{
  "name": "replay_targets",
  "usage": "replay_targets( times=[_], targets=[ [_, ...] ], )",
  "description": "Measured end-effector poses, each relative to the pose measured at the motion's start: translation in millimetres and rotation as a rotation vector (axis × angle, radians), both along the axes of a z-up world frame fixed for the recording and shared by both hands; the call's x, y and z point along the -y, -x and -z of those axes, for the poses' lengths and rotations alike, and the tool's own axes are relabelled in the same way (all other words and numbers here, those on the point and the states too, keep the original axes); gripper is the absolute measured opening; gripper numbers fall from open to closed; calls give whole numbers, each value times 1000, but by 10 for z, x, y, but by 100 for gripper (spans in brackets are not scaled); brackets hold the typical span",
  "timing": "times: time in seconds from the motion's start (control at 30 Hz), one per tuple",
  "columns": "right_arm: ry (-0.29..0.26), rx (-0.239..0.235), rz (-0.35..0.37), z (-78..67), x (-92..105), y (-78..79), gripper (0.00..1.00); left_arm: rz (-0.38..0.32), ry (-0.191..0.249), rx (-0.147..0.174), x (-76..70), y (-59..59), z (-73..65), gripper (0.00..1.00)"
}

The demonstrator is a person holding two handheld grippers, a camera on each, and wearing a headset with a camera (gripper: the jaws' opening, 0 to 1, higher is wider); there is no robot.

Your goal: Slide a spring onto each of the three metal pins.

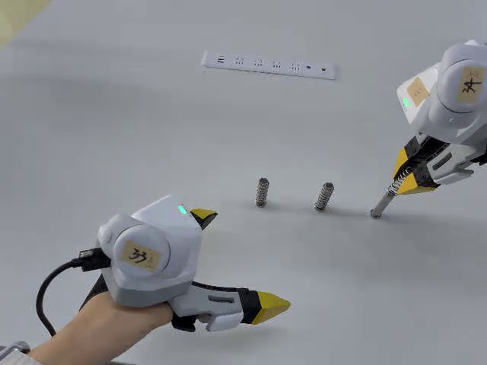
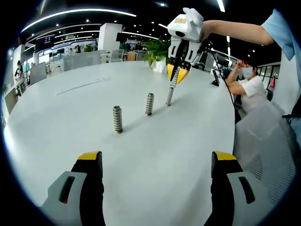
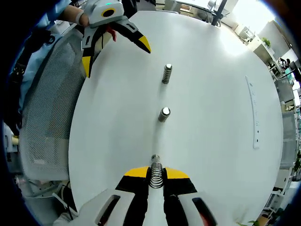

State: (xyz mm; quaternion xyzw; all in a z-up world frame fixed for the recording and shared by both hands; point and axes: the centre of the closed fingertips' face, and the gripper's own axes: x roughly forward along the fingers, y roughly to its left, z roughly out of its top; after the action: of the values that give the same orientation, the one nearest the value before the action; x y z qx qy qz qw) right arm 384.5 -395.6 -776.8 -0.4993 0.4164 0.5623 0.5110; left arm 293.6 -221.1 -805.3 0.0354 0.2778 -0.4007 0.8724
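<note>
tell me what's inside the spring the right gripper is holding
The upper end of the third metal pin enters the spring from below, between the jaws of the right gripper. How far up it reaches is hidden by the coils and jaws.

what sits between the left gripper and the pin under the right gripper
The first sprung pin, nearer the left gripper, and the second sprung pin, nearer the third pin; the right gripper view shows the row.

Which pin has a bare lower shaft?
The pin under the right gripper, whose fingers hold its spring high; the middle pin and leftmost pin are spring-covered.
</note>
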Motion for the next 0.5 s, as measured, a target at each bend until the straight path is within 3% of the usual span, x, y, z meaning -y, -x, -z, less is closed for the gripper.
replay_targets(
  times=[0.5],
  targets=[
    [21, -15, -14, 111, -5, 1, 8, -5, 5, -17, -8, 33, 53, 93]
  ],
)
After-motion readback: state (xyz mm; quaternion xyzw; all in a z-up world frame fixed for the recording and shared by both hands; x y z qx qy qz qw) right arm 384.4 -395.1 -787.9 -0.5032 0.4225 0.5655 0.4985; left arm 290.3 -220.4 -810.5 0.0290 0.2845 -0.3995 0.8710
